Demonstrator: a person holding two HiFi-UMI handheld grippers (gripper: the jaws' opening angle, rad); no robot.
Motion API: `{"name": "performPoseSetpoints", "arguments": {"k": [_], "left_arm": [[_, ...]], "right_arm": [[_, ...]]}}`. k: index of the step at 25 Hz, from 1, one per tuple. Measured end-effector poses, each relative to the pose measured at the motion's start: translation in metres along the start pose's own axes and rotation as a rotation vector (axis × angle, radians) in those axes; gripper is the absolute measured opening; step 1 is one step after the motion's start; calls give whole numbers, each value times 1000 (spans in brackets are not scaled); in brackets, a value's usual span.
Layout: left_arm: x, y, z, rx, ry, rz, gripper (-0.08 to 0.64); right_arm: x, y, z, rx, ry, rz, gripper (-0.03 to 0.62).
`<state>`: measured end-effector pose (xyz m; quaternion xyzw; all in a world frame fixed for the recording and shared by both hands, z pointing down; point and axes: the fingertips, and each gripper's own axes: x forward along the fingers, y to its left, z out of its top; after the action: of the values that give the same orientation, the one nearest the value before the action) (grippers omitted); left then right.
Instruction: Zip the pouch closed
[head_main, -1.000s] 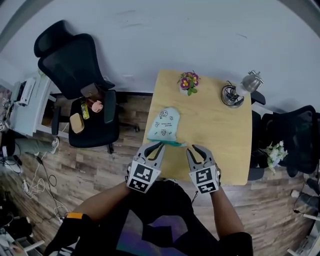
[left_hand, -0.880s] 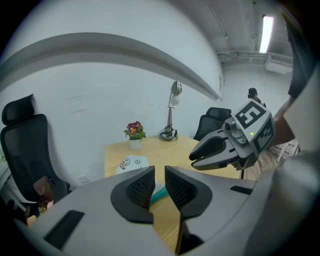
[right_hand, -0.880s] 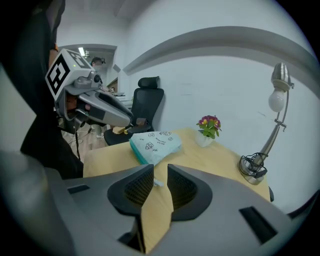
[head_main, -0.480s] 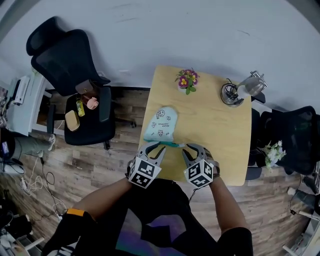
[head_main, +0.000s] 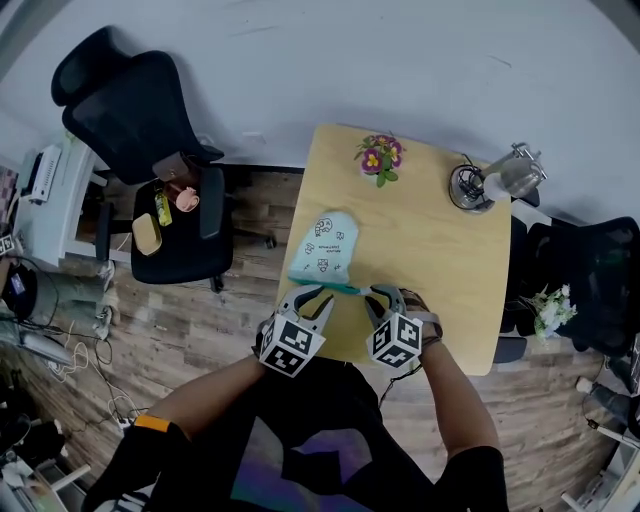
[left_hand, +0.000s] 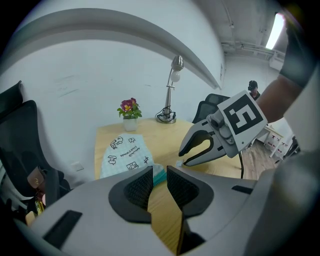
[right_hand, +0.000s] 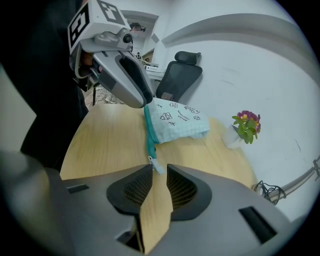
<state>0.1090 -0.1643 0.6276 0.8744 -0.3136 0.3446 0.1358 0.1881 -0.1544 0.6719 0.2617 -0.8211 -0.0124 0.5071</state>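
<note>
On the pale wooden worktop (head_main: 430, 260), most of the surface is bare. A black office chair (head_main: 150, 130) stands off its left edge, a flower pot (head_main: 377, 160) sits at the far edge and a desk lamp (head_main: 490, 182) at the far right corner, all well clear of the work. The pouch (head_main: 325, 250), light blue-green with small printed drawings, lies flat close to the left edge, its zipped side turned toward the near edge where the person stands.

The left tool (head_main: 318, 292) has its jaws drawn almost together on the left end of that side, pinching the teal corner. The right tool (head_main: 379, 294) meets the other end, jaws likewise nearly closed and nipping the pull. The teal zipper (right_hand: 148, 131) runs between the two tools, roughly parallel to the near edge. The small pale pull (right_hand: 156, 165) sticks out past the pouch's right end, right at the right tool's tips.

From where I stand, I cannot tell whether the teeth are joined all the way. With the pull this far right, the run looks close to its end.

Doing the step well seems a matter of tension. The left tool should hold its corner firmly while the right tool draws straight along the zipper's line, low over the worktop. Lifting or twisting risks bunching the fabric or letting the thin pull slip out. A steady draw should seat the slider.
</note>
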Motion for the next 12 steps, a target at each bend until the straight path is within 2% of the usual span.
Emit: {"name": "performPoseSetpoints", "arguments": {"k": [7, 12], "left_arm": [[-6, 10, -1, -16, 2, 16, 89], [-11, 13, 3, -9, -13, 15, 89]], "right_arm": [[12, 3, -2, -54, 38, 37, 97], [10, 8, -1, -39, 58, 66, 32]]}}
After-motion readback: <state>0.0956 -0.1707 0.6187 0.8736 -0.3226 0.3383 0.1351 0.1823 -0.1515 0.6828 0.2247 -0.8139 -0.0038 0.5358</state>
